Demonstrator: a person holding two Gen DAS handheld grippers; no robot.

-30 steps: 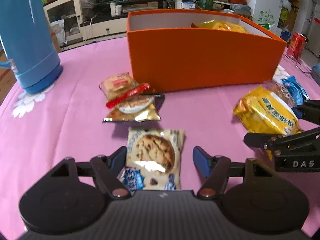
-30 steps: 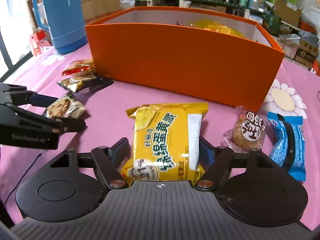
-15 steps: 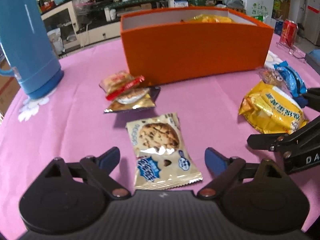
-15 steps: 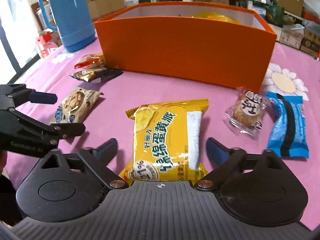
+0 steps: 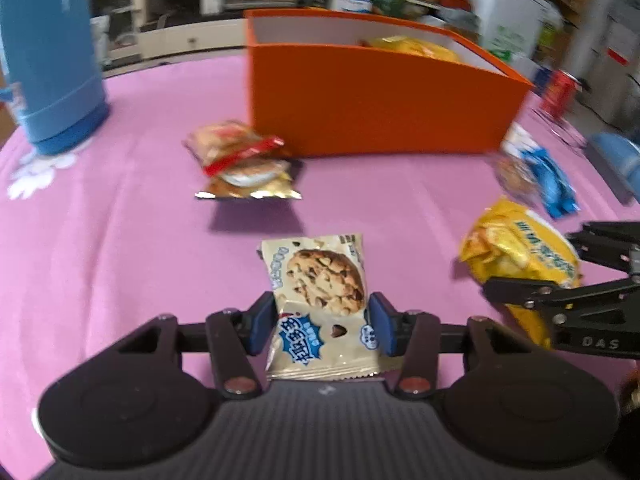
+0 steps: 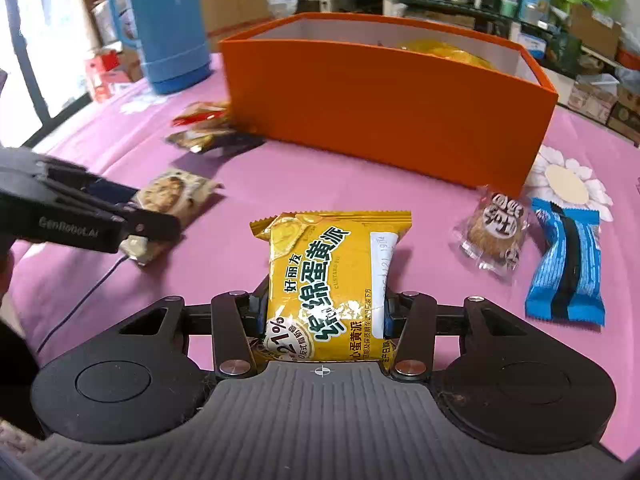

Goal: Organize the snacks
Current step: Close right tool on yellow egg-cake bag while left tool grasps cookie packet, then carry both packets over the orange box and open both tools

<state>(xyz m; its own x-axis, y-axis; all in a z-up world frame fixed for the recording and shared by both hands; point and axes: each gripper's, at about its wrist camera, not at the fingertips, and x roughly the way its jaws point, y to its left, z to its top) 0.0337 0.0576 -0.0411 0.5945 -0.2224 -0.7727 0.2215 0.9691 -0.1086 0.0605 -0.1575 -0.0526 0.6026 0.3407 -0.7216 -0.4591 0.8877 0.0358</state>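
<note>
My left gripper (image 5: 322,326) is shut on a beige chocolate-chip cookie packet (image 5: 320,280), its blue pads against the packet's sides, just over the pink tablecloth. My right gripper (image 6: 324,312) is shut on a yellow custard pie packet (image 6: 332,272), which also shows in the left wrist view (image 5: 520,248). The orange box (image 6: 384,100) stands behind, open-topped, with a yellow packet (image 6: 444,54) inside. The cookie packet and left gripper also show in the right wrist view (image 6: 172,196).
A pile of small snack packets (image 5: 240,160) lies by the box's left corner. A round pastry packet (image 6: 492,232) and a blue packet (image 6: 568,264) lie to the right. A blue thermos (image 5: 48,56) stands at the far left. A red can (image 5: 560,88) stands far right.
Both grippers were open around their packets half a second ago and have closed on them. The left wrist view has swung and is blurred.
</note>
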